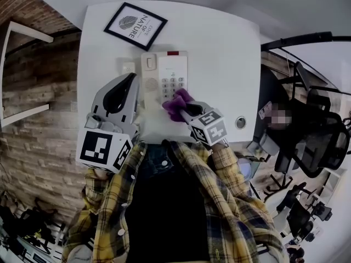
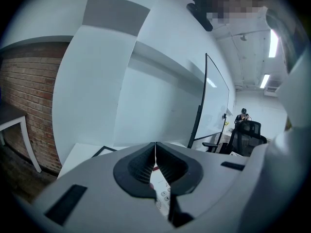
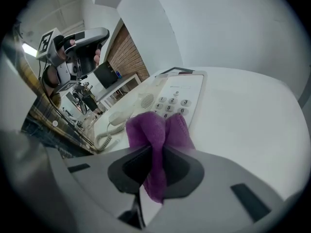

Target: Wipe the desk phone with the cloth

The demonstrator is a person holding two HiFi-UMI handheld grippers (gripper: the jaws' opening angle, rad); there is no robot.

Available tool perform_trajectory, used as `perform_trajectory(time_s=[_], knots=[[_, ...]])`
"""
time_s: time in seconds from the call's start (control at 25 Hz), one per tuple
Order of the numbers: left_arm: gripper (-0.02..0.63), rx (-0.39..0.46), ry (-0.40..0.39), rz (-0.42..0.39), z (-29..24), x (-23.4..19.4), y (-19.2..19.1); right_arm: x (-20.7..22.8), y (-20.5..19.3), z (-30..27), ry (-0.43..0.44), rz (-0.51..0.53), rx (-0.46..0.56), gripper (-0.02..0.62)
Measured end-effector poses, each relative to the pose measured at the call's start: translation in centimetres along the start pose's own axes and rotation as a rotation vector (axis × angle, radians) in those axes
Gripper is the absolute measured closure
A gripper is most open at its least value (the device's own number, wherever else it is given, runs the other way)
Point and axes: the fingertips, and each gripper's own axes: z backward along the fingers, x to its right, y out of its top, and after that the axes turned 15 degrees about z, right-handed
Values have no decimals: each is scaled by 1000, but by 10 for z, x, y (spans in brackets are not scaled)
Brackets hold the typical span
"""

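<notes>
A white desk phone (image 1: 164,76) lies on the white desk (image 1: 219,53), keypad up, handset along its left side. In the right gripper view the phone (image 3: 167,98) is just ahead of the jaws. My right gripper (image 1: 182,107) is shut on a purple cloth (image 1: 176,104), which bunches out over the phone's near edge; the cloth (image 3: 158,135) is pinched between the jaws. My left gripper (image 1: 125,86) is held up left of the phone, its jaws shut with nothing in them. In the left gripper view, part of the keypad (image 2: 162,194) shows below the left gripper (image 2: 155,154).
A black-framed picture (image 1: 135,25) lies at the desk's far left. A round grommet (image 1: 240,123) sits near the right front edge. Brick wall (image 1: 38,108) is to the left; office chairs (image 1: 312,141) stand to the right. A person stands far off (image 2: 242,116).
</notes>
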Motion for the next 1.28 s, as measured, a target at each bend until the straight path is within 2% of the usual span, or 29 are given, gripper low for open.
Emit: perform_trajectory(time_s=[0.32,0.6,0.8,1.0,1.28], knots=[[591,14,7,-10,3,-2,5,-8,-8,6,27,-64,44,534],[591,35,5,-16,6,4,11,1,38,34,-19,-69,209,534],[591,55,-9,-30,8,13,19,14,95,61,-47,40,327,534],[591,80,-28,-53,7,22,32,24,161,104,-112,144,476,534],[591,125,-48,-85,12,34,54,7,231,164,-212,296,682,534]])
